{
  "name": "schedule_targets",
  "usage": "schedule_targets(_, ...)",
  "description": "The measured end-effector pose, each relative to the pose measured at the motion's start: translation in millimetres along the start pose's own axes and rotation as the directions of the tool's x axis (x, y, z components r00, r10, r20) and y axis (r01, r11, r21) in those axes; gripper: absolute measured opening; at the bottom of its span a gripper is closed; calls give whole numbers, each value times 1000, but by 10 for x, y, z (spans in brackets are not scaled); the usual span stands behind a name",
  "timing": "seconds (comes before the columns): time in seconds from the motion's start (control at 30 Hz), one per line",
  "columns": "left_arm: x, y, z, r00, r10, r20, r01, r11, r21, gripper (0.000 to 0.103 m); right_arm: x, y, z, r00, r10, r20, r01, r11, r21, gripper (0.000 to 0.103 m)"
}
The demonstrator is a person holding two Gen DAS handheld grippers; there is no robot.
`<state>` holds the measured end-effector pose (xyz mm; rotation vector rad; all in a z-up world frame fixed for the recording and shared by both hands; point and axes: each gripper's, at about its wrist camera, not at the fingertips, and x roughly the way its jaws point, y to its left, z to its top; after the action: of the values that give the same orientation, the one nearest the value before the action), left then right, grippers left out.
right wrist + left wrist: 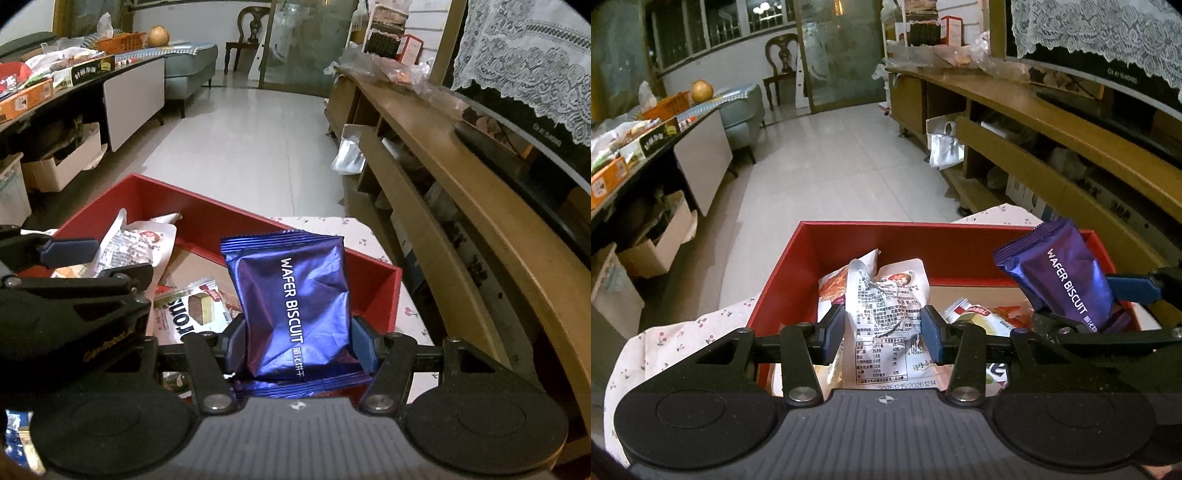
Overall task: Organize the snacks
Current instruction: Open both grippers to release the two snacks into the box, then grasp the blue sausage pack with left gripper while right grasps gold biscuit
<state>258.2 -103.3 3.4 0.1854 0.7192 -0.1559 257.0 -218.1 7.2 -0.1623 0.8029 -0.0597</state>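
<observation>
Above the red box (pixel 827 236), our left gripper (pixel 882 330) pinches a white pouch (pixel 886 317), our right gripper (pixel 301 341) a wafer biscuit pack (pixel 291 295); next, we judge, lower and let go.

left claw (pixel 882 334): clamped, tilted down | right claw (pixel 300 343): clamped, tilted down

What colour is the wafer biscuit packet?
Shiny purple-blue with white lettering; clearest in the right wrist view.
</observation>
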Motion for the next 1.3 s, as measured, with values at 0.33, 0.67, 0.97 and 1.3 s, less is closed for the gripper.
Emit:
schedule_targets(0.33, 52, 18, 14, 1000, -27, -13, 27, 999, 19, 57, 99, -63, 13, 999, 19, -33, -19, 1000, 19, 75)
schedule_targets(0.67, -92, 180, 155, 991, -130, -22, 128, 990, -53, 77, -44, -114, 41, 998, 61, -14, -60, 998, 31, 86)
schedule_targets(0.97, -391, 421, 144, 994, -101, -37, 97, 991, -94, 79, -327, -119, 40, 996, 89, 26, -89, 996, 27, 86)
schedule_targets(1.3, -761, 910, -500, 984, -42, -174, 10, 983, -181, 80, -757, 312, -317, 970, 240, -45, -243, 966, -86, 86)
